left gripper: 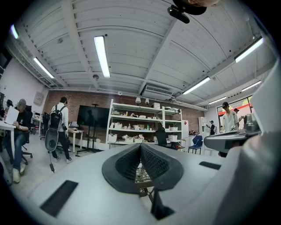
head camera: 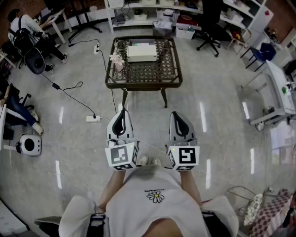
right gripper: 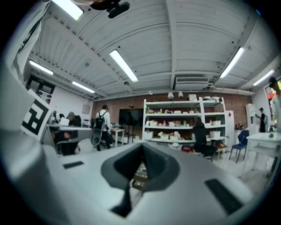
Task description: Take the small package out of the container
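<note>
A low dark table (head camera: pixel 172 81) with a lattice top stands ahead of me on the floor. On its far half sits a white box-like container (head camera: pixel 141 52), and a small pale pink item (head camera: pixel 116 60) lies at its left edge. No small package can be made out inside the container from here. My left gripper (head camera: pixel 121 114) and right gripper (head camera: pixel 178 115) hang side by side well short of the table, both shut and empty. In the left gripper view the jaws (left gripper: pixel 140 148) meet with a bit of the lattice top (left gripper: pixel 141 175) showing beneath. The right gripper's jaws (right gripper: pixel 142 153) are pressed together too.
A power strip (head camera: pixel 93 118) and its cables lie on the floor left of the table. A round white device (head camera: pixel 28 145) sits at far left. A seated person (head camera: pixel 28 34) is at the back left, shelves (head camera: pixel 152 11) behind, a white table (head camera: pixel 280 90) at right.
</note>
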